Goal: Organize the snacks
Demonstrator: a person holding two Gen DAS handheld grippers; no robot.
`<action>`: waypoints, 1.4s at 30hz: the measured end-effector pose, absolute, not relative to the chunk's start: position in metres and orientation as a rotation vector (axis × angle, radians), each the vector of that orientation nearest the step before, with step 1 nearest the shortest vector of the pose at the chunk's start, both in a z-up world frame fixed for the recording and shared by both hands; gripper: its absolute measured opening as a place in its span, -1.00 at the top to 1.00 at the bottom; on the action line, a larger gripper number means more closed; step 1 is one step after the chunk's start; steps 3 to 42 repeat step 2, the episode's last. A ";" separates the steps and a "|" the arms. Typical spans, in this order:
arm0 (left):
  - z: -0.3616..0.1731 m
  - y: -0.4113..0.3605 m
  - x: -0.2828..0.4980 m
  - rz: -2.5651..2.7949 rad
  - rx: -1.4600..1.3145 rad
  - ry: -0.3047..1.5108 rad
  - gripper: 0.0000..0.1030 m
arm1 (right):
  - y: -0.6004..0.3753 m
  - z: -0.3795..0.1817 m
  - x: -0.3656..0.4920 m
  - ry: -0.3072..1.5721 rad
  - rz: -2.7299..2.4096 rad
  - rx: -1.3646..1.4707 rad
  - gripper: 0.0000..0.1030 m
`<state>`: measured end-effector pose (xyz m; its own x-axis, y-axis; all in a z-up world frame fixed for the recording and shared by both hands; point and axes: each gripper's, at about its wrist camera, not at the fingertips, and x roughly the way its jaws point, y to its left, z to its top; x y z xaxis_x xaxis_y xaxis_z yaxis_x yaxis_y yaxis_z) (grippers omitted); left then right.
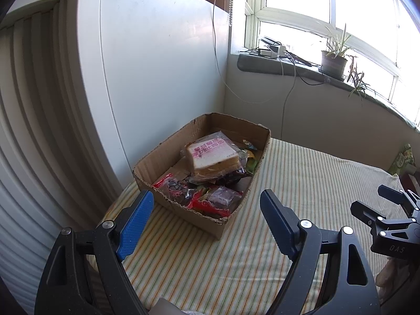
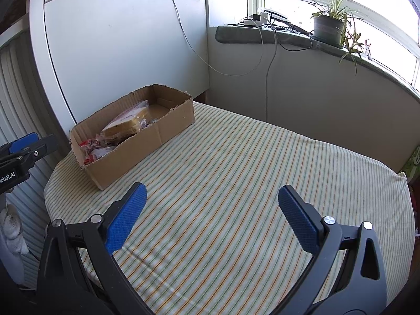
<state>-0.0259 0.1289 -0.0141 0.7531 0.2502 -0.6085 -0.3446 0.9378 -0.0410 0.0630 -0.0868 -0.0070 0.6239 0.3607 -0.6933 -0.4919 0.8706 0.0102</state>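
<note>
We are in a home, in a lived-in corner by a window. We see a surface covered with a striped cloth (image 2: 236,170) in green, orange and cream, a potted plant (image 2: 328,23) with long trailing leaves on the windowsill (image 2: 262,38), and a power strip (image 1: 270,51) there with cables hanging down the wall. A torn cardboard box (image 1: 202,218) holds packaged snacks, among them wrapped sliced bread (image 1: 212,157). White ribbed panelling (image 1: 31,131) runs along one side.

One cardboard box (image 1: 202,204), one bagged bread slice (image 1: 214,157), two potted plants (image 1: 334,60).
</note>
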 end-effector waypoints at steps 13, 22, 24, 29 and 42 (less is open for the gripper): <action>-0.014 0.129 -0.026 0.326 -0.155 0.642 -0.62 | -0.090 -0.008 0.065 0.755 0.481 -0.184 -0.98; -0.014 0.129 -0.026 0.326 -0.155 0.642 -0.62 | -0.090 -0.008 0.065 0.755 0.481 -0.184 -0.98; -0.014 0.129 -0.026 0.326 -0.155 0.642 -0.62 | -0.090 -0.008 0.065 0.755 0.481 -0.184 -0.98; -0.014 0.129 -0.026 0.326 -0.155 0.642 -0.62 | -0.090 -0.008 0.065 0.755 0.481 -0.184 -0.98; -0.014 0.129 -0.026 0.326 -0.155 0.642 -0.62 | -0.090 -0.008 0.065 0.755 0.481 -0.184 -0.98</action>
